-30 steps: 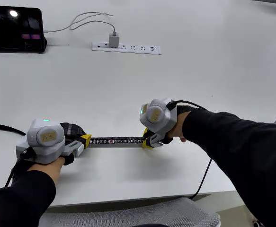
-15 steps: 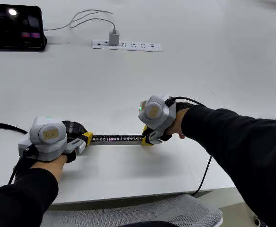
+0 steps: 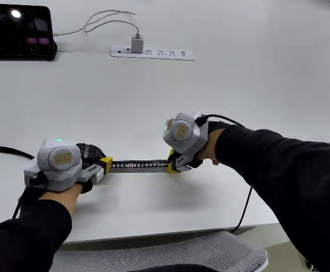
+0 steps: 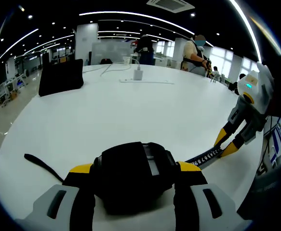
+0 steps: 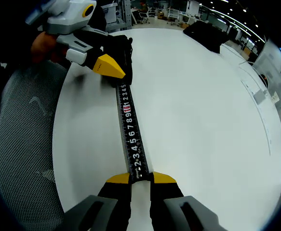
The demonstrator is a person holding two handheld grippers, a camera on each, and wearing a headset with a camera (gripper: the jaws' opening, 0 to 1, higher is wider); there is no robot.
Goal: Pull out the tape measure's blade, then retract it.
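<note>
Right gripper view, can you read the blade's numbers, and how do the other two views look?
Right gripper view: digits on the blade are sharp near the jaws; fisheye bows the table edge. Left gripper view: the tape measure case is dark, low on detail; ceiling lights curve. Head view: even light, soft shadows beneath the left gripper and right gripper.

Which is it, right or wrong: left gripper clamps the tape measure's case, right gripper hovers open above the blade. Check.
Wrong: the right gripper is shut on the blade, per the right gripper view. The left gripper does clamp the case.
</note>
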